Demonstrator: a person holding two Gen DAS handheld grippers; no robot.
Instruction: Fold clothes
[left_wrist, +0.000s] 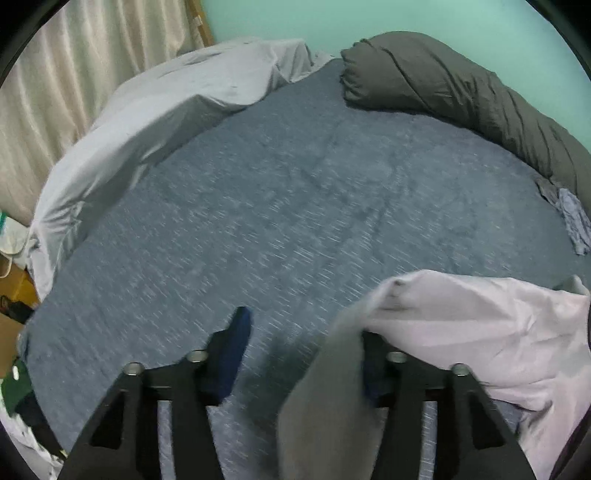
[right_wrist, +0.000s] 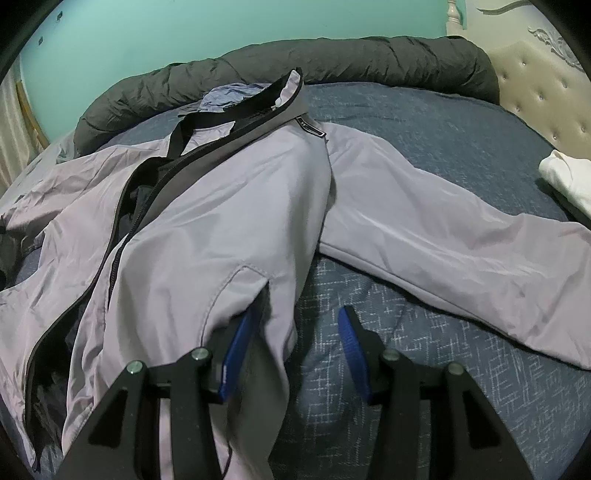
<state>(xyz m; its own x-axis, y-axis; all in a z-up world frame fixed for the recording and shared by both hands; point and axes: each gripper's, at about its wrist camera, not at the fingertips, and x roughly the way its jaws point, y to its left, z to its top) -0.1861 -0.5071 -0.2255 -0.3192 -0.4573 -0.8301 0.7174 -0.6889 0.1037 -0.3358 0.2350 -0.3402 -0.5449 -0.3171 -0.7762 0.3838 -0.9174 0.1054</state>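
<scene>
- Left view: bedspread (left_wrist: 295, 192) motion-blurred; pattern unreadable.
- Jacket (left_wrist: 480, 332) cut off at right edge; fold hides right pad.
- Right view: sleeve (right_wrist: 461, 251) runs off frame.

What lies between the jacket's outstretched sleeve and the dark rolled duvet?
Only bare blue bedspread lies between the sleeve and the duvet, seen in the right wrist view.

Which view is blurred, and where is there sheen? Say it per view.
Left wrist view: motion-streaked across the blue bedspread, and the left hand-held gripper looks smeared. Right wrist view: sharp, with soft sheen on the lilac jacket sleeve; both views bend strongly at the edges.
</scene>
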